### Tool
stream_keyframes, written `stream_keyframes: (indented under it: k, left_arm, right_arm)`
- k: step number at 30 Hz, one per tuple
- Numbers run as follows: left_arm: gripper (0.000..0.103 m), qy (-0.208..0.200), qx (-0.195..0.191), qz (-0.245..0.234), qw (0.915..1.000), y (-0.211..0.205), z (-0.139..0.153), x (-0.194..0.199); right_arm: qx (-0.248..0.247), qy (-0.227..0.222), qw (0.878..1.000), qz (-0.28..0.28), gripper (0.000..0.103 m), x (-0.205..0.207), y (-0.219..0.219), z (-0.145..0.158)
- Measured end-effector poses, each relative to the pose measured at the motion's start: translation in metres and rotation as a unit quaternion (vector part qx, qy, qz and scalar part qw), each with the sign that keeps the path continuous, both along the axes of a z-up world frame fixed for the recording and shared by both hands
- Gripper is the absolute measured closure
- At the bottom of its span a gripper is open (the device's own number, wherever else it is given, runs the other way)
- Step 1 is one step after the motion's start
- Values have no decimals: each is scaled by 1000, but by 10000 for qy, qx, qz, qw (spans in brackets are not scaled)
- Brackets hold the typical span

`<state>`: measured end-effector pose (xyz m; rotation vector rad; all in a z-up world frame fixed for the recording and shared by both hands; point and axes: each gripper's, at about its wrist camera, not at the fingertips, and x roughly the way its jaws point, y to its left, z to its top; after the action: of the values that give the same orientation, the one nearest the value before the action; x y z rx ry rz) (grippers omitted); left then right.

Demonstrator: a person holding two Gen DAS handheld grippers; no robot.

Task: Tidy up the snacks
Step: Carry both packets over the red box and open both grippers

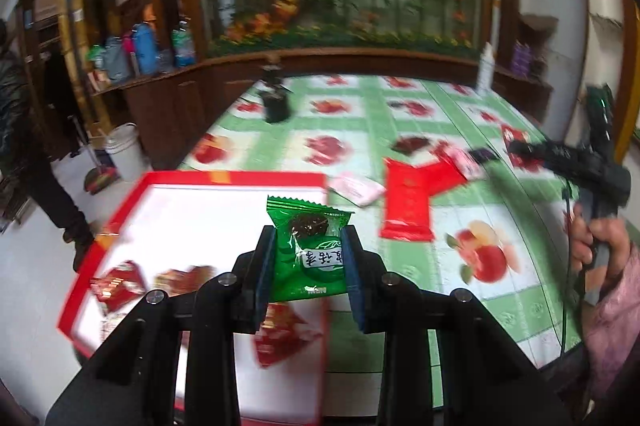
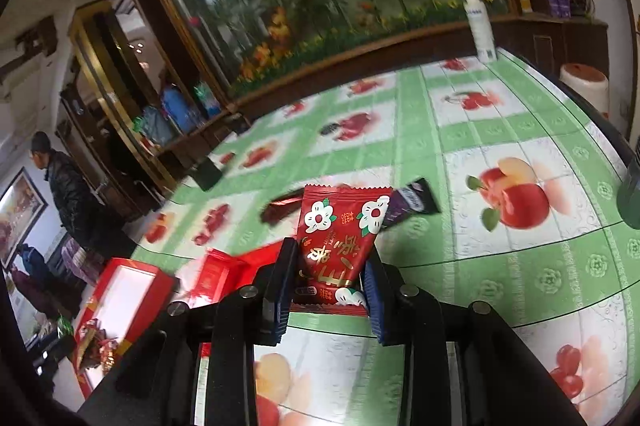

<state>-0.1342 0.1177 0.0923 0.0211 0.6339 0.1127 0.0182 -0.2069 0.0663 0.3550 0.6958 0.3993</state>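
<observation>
My left gripper (image 1: 309, 240) is shut on a green snack packet (image 1: 310, 250) and holds it above the red-rimmed white tray (image 1: 200, 210). Several red snack packets (image 1: 120, 284) lie in the tray. My right gripper (image 2: 330, 266) is shut on a red snack packet with white flowers (image 2: 340, 234), held above the green fruit-print tablecloth (image 2: 520, 258). The right gripper also shows in the left wrist view (image 1: 516, 148), at the far right over the table. The tray shows in the right wrist view (image 2: 124, 282) at lower left.
On the cloth lie red packets (image 1: 408, 202), a pink packet (image 1: 354, 186), a dark purple packet (image 2: 408, 204) and a dark red one (image 2: 280, 208). A white spray bottle (image 2: 480, 26) stands at the far edge. A black object (image 1: 276, 102) stands far left. A person (image 2: 68, 190) stands beyond the table.
</observation>
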Motion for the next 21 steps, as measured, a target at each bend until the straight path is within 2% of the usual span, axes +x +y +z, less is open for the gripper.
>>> stream_keyframes:
  k: [6,11,16,21]
  left_arm:
    - [74,-243,-94,245,9994,32,9,-10]
    - [74,-360,-62,508,9980,55,12,-20]
    - [74,-416,-94,815,9958,83,14,-26]
    - [74,-363,-134,1056,9937,106,8,-25]
  right_arm:
    - [273,-2,9989,387,71,-9,45,1]
    - [415,4,9935,1062,72,-16,113,5]
    - [382,21,9813,1889,72,-26,195,9]
    - [221,7,9681,2496,72,-36,255,9]
